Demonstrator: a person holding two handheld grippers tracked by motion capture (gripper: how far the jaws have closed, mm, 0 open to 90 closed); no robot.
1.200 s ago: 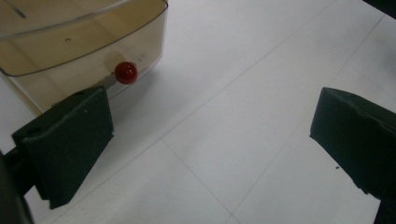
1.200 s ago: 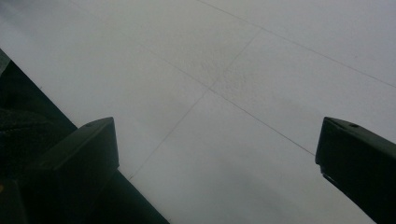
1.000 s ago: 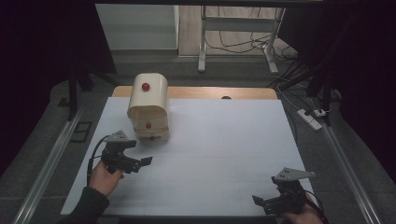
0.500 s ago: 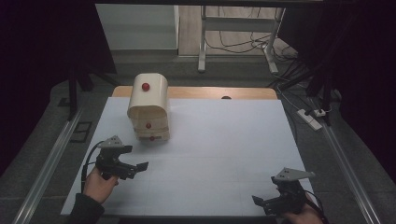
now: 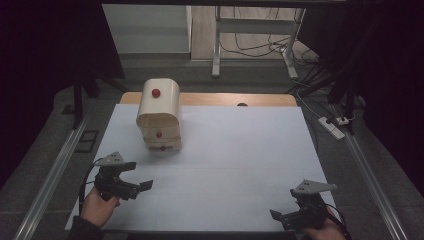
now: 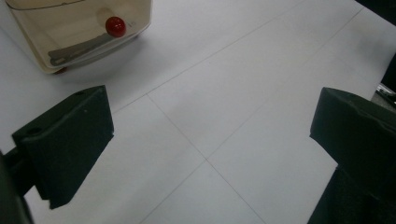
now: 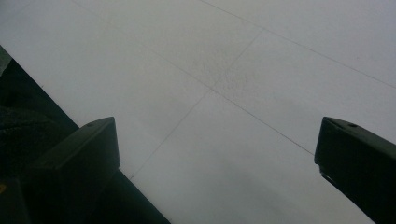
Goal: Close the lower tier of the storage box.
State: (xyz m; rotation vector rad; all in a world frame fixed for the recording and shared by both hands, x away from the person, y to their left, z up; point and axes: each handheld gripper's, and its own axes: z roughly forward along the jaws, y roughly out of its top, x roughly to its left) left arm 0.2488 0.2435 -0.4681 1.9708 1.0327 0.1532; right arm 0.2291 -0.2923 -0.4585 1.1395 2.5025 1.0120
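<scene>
A cream, round-topped small cabinet [image 5: 158,114] with red knobs stands on the white table [image 5: 240,150] at the back left; its lowest drawer [image 5: 162,145] sits slightly forward. The left gripper view shows that drawer front and a red knob [image 6: 115,26] at top left. My left gripper [image 5: 141,189] hovers open over the table's front left, well short of the cabinet, nothing between its jaws. My right gripper [image 5: 281,217] is open at the front right edge, over bare table.
Aluminium rails [image 5: 55,175] run along both sides of the table. A power strip [image 5: 334,124] and cables lie on the floor at the right. A metal frame leg [image 5: 216,45] stands behind the table.
My left gripper has drawn back from the cabinet toward the front left of the table. The right gripper has stayed put.
</scene>
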